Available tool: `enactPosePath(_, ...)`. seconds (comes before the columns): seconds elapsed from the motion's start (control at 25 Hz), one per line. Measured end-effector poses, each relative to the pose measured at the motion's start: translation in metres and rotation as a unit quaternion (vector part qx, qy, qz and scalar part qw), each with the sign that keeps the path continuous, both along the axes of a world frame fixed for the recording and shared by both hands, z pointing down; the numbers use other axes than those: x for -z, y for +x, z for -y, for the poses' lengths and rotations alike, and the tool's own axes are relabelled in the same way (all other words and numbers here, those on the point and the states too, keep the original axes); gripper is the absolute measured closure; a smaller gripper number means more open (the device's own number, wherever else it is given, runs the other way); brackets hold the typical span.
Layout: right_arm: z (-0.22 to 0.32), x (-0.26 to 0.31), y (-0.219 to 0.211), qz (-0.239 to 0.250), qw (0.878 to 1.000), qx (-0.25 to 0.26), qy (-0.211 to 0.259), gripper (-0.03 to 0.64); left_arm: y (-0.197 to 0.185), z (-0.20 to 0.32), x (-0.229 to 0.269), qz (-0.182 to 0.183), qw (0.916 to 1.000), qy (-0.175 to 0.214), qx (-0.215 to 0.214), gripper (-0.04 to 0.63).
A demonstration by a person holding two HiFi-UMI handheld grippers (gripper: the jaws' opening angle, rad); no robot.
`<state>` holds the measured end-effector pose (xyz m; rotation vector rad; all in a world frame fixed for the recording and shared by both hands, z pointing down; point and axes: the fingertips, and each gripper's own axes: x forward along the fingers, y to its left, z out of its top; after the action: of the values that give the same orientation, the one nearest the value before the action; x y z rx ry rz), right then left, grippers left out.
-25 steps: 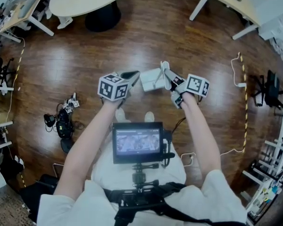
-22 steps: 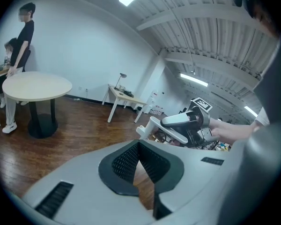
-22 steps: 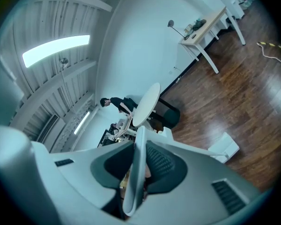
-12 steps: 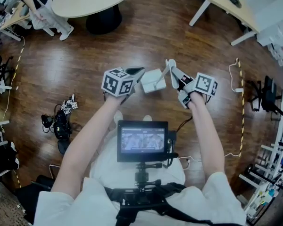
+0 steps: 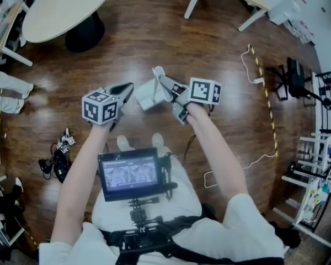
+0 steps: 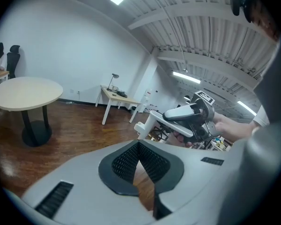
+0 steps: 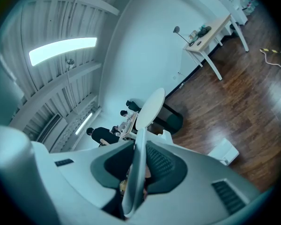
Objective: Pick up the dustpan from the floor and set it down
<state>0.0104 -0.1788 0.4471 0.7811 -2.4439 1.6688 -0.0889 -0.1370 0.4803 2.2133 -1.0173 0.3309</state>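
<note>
Hanging clear of the wooden floor [image 5: 154, 32]: white dustpan [image 5: 145, 94], thin handle [image 7: 136, 172] clenched edge-on in right gripper [image 5: 168, 87]. Left gripper [image 5: 127, 88]: jaws closed, empty, just beside the pan. Risk: handle pivoting or slipping in so narrow a pinch; pan striking the floor at set-down.

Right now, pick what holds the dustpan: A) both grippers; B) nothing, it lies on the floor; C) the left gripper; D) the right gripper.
D: the right gripper is shut on the dustpan by its thin white handle, above the floor; the left gripper holds nothing.
</note>
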Motion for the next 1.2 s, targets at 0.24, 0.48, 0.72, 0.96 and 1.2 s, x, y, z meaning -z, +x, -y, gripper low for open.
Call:
enactPosePath(0.24,-0.018,0.000,0.011,0.004,1.000,0.000,0.003,0.518,0.019,-0.008,0.000,-0.001,1.0000,-0.001,-0.007,0.601)
enactPosePath(0.48,-0.036,-0.002,0.018,-0.003,1.000,0.009,0.006,0.518,0.041,-0.019,0.001,-0.004,0.9998,-0.005,-0.016,0.601)
enactPosePath(0.72,-0.043,-0.016,0.023,0.003,1.000,0.004,-0.003,0.518,0.055,-0.025,-0.008,-0.006,0.9996,-0.010,-0.025,0.601)
enactPosePath(0.96,-0.043,-0.024,0.023,0.001,1.000,0.004,-0.006,0.518,0.055,-0.024,-0.011,-0.004,0.9996,-0.015,-0.025,0.601)
enactPosePath(1.2,-0.039,-0.030,0.017,0.004,1.000,0.008,0.003,0.518,0.049,-0.024,-0.018,0.000,0.9995,-0.020,-0.023,0.601)
